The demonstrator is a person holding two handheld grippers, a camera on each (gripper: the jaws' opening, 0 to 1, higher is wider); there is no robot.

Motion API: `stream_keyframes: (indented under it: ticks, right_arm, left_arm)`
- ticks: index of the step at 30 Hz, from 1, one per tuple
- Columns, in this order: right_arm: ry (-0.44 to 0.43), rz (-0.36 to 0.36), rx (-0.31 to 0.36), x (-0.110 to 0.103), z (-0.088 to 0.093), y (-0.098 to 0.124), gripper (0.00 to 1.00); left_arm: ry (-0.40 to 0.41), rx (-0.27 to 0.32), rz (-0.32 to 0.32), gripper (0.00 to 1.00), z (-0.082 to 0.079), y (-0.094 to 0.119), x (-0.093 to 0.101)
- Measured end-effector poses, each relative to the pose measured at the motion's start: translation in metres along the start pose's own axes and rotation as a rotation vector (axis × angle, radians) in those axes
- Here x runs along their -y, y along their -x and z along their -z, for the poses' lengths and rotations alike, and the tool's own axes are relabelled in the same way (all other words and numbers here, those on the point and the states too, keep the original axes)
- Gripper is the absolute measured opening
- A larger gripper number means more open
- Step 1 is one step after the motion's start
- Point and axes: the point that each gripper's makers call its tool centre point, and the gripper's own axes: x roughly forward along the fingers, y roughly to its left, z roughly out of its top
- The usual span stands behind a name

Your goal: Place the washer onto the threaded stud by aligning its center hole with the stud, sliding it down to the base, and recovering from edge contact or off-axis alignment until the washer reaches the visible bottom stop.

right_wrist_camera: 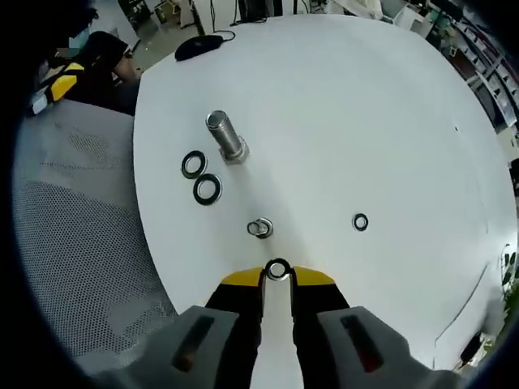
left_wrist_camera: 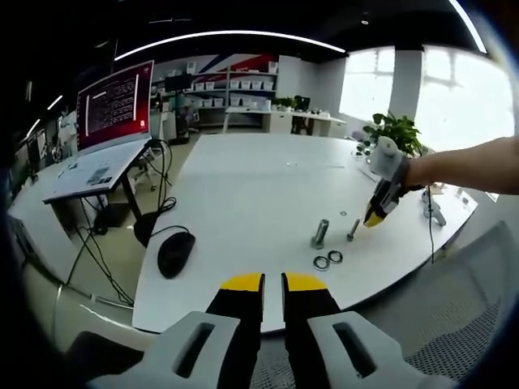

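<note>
In the right gripper view my right gripper (right_wrist_camera: 276,277) is shut on a small metal washer (right_wrist_camera: 276,269), pinched between the yellow tips. Just ahead of it a thin threaded stud (right_wrist_camera: 259,228) stands on the white table (right_wrist_camera: 365,105), seen almost end-on; the washer hangs short of it. In the left gripper view the same stud (left_wrist_camera: 353,229) stands just left of the right gripper (left_wrist_camera: 375,215), held by a person's arm. My left gripper (left_wrist_camera: 273,283) hovers off the table's near edge, jaws together with nothing between them.
A thick upright bolt (right_wrist_camera: 225,136) stands beyond the stud, with two dark-ringed washers (right_wrist_camera: 208,189) beside it and a small washer (right_wrist_camera: 360,222) to the right. A black mouse (left_wrist_camera: 174,253) lies near the table's left edge. A mesh chair (right_wrist_camera: 89,243) is beside the table.
</note>
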Motion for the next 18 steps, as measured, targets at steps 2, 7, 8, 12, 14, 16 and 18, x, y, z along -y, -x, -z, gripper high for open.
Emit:
stream_keyframes:
  ticks: [2,7,8,12,14,16,18]
  right_arm:
    - [0.002,-0.004,0.007,-0.003,-0.004,0.007,0.14]
    - [0.016,-0.001,0.023,-0.007,-0.015,0.018,0.14]
    - [0.02,-0.004,0.03,-0.009,-0.018,0.019,0.14]
    - [0.046,-0.009,0.04,-0.016,-0.028,0.02,0.14]
    - [0.051,-0.012,0.041,-0.019,-0.03,0.018,0.14]
    - [0.063,-0.007,0.035,-0.018,-0.03,0.015,0.14]
    - [0.076,-0.001,0.027,-0.019,-0.029,0.013,0.14]
  left_arm:
    - [0.0,0.0,0.0,0.06,0.0,0.0,0.0]
    - [-0.001,0.0,0.002,0.06,0.0,0.0,0.0]
    - [-0.001,-0.001,0.002,0.06,0.0,0.0,0.0]
    - [-0.001,-0.001,0.002,0.06,0.0,0.0,0.0]
    - [0.0,-0.001,0.003,0.06,0.0,0.0,0.0]
    - [0.0,-0.001,0.003,0.06,0.0,0.0,0.0]
    - [0.0,-0.002,0.003,0.06,0.0,0.0,0.0]
